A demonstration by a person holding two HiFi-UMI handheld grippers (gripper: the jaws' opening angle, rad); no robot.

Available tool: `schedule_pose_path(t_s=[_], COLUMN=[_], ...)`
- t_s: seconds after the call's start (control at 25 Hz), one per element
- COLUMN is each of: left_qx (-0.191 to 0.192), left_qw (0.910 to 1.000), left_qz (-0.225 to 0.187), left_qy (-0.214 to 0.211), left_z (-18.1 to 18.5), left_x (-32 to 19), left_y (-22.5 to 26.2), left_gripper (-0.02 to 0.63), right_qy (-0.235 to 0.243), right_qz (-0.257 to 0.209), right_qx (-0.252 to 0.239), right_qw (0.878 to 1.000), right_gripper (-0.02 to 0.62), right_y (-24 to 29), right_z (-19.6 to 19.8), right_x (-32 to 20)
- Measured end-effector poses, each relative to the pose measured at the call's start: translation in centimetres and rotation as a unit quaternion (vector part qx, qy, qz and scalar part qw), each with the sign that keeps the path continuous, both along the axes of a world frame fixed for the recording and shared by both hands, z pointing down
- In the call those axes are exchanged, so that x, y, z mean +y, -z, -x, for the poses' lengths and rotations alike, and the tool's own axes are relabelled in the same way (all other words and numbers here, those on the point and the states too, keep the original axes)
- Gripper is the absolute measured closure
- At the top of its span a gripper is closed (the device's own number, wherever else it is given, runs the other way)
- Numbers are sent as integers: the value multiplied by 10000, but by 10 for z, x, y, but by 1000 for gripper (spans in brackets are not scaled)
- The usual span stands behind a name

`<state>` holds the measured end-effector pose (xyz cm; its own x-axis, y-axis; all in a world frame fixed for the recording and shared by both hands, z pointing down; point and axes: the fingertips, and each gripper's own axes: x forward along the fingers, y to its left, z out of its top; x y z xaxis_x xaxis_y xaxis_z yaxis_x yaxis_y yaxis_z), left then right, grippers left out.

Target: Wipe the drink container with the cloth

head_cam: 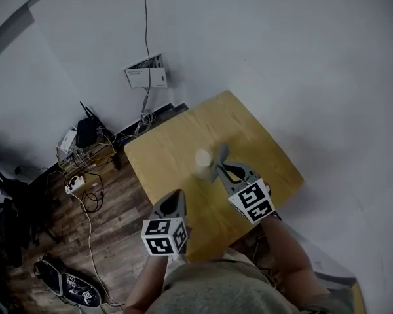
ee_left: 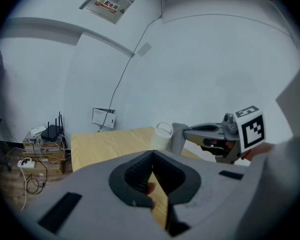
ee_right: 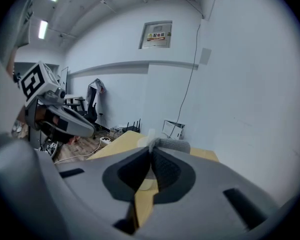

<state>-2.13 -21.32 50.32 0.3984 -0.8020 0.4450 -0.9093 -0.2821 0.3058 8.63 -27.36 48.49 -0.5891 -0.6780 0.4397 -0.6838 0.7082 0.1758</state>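
- Right gripper (head_cam: 220, 169) reaches out over the table (head_cam: 164, 152), jaws clamped on the grey cloth (head_cam: 222, 153).
- Cloth sits right beside the white cup (head_cam: 202, 160), which stands upright mid-table.
- Left gripper (head_cam: 177, 196) hangs back over the table's near edge, aimed at the cup, jaws pressed together with nothing between them.

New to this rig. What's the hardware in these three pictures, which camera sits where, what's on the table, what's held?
No robot: a person holds two-jaw tongs in each hand. The head view looks down from the person's head; the other two cameras ride on the tongs, looking along their jaws. On the wooden table stands a white drink container. The right tongs are shut on a grey cloth, close by the container. The left tongs are shut and empty.
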Motion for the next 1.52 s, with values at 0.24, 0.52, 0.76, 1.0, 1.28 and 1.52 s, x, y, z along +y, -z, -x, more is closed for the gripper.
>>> schedule_pose_path(t_s=[0.24, 0.52, 0.76, 1.0, 1.28, 1.52], left_qx=[-42, -82, -87, -93, -66, -58], left_qw=[9997, 9989, 9984, 9981, 9985, 9990], left_qz=[40, 34, 65, 97, 144, 154], left_qy=[253, 452, 562, 596, 516, 426], left_z=[-1, -1, 0, 8, 10, 13], left_x=[-1, 1, 6, 7, 2, 1], left_y=[-5, -5, -5, -8, -12, -12], left_gripper=[604, 604, 604, 604, 604, 604], right_qy=[533, 822, 765, 546, 179, -76], right_qz=[150, 350, 563, 643, 915, 1109], right_qx=[135, 178, 236, 270, 388, 397], right_qw=[9984, 9958, 9952, 9961, 9949, 9930], right_gripper=[588, 588, 588, 588, 588, 588], right_y=[-14, -33, -62, -90, -124, -144], right_z=[9, 13, 10, 13, 11, 10], right_x=[-3, -3, -3, -6, -10, -8])
